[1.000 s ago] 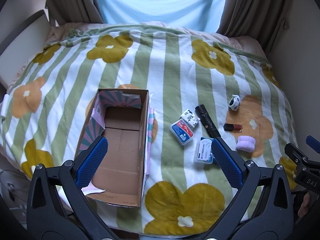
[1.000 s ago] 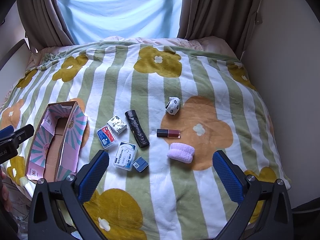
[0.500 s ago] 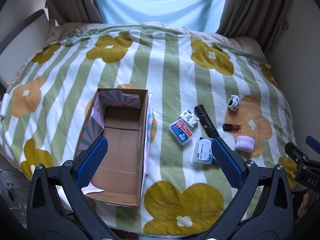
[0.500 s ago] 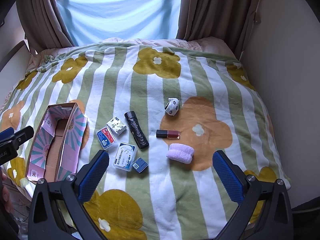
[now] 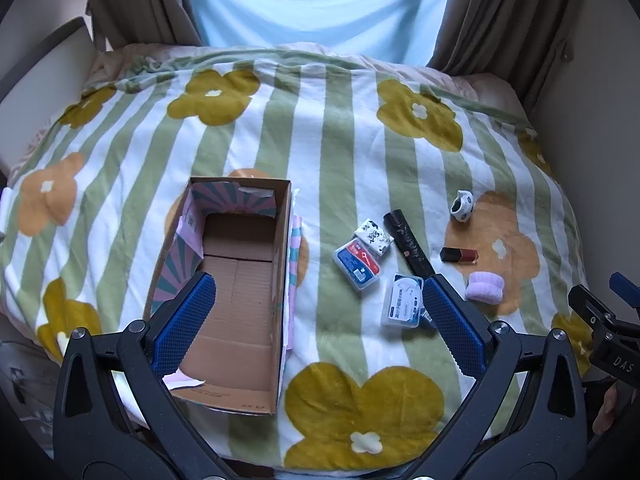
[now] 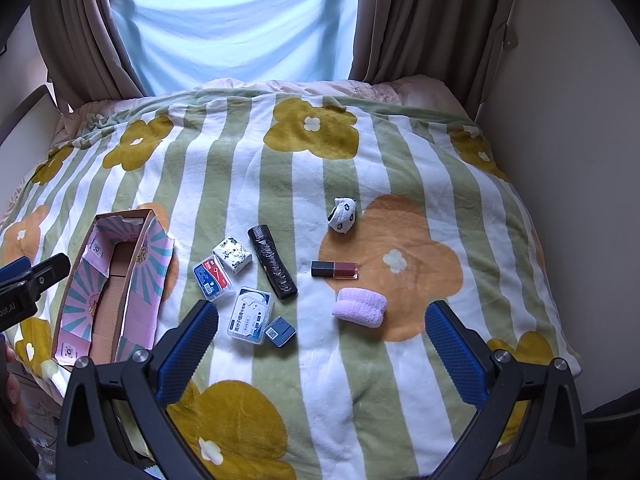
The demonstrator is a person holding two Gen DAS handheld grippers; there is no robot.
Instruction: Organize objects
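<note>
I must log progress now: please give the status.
Left gripper and right gripper open, holding nothing. Brown cardboard box empty. Small items, including lilac rolled cloth, lie on striped blanket. Nothing blocking.

Small dark-blue square packet: in left wrist view almost wholly hidden behind left claw right finger, lower right of centre. Clear plastic floss case: label print too small to read. Right claw: cut off by right edge of left wrist view. Open cardboard box: floor partly hidden by near wall in right wrist view.
</note>
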